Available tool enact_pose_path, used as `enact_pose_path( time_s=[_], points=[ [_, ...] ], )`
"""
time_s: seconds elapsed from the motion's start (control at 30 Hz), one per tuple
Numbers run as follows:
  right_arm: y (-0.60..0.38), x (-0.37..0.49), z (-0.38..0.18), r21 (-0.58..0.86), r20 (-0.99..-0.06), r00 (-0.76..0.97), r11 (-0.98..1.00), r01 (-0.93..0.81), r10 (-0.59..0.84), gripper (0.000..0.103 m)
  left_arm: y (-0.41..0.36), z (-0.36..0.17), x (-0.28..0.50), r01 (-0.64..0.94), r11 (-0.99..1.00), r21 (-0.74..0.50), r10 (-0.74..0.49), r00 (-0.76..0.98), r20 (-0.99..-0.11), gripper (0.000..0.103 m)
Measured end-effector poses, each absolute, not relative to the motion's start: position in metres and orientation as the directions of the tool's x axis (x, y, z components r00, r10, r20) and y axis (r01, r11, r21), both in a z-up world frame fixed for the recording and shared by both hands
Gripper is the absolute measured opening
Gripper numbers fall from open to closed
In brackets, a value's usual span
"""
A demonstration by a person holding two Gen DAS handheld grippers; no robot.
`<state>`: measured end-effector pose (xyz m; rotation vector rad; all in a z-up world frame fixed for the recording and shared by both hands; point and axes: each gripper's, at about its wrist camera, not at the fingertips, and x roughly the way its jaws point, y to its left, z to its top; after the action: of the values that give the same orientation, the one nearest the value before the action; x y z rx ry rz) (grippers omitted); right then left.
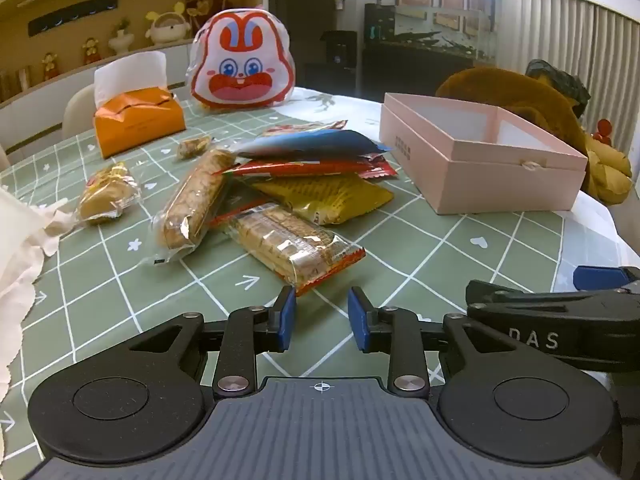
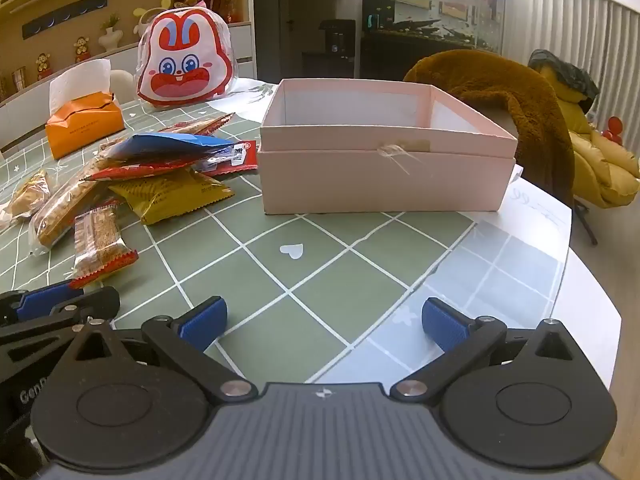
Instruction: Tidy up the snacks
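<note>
**Left wrist view: both grippers low over table, nothing held**

Left wrist view. Left gripper [image 1: 322, 312] level and low over green grid tablecloth [image 1: 440, 256], pointing forward; blue pads [image 1: 286, 316] a small gap apart, nothing between them. Near end of clear-wrapped cracker pack [image 1: 294, 246], with red crimped edge, just ahead of left pad; contact not determinable. Snack pile behind: long biscuit pack [image 1: 192, 204], yellow packet [image 1: 328, 196], red packet [image 1: 304, 169], blue packet [image 1: 308, 143] on top. Small wrapped cake [image 1: 106, 196] apart to left. Orange tissue pack [image 1: 138, 122] and rabbit-face bag [image 1: 242, 68] further back. Open pink box [image 1: 480, 176] to right, well apart from pile. Right gripper body visible at right edge, just beside.

Right wrist view. Right gripper [image 2: 324, 322] low, level, aimed at pink box [image 2: 384, 176]; fingers spread wide, bare tablecloth [image 2: 320, 280] between, nothing gripped. Box interior appears white, no contents visible from this angle. Snack pile [image 2: 160, 176] left of box, red packet corner close to box wall. Cracker pack [image 2: 100, 246] nearest left gripper's blue fingertip [image 2: 48, 296] at lower left. Brown fleece [image 2: 500, 92] draped over chair behind box.
</note>
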<state>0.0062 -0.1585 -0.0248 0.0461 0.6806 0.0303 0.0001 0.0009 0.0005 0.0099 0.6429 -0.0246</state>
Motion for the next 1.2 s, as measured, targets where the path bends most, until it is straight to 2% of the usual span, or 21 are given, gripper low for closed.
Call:
enact_pose_path(
  time_s=[1.2],
  points=[
    [-0.1596, 0.0045, -0.0248, 0.062, -0.609, 0.792, 0.998, -0.011, 0.047, 0.103, 0.001, 0.0004, 0.0, 0.026, 1.0, 0.002, -0.02, 0.801, -0.598, 0.034]
  ],
)
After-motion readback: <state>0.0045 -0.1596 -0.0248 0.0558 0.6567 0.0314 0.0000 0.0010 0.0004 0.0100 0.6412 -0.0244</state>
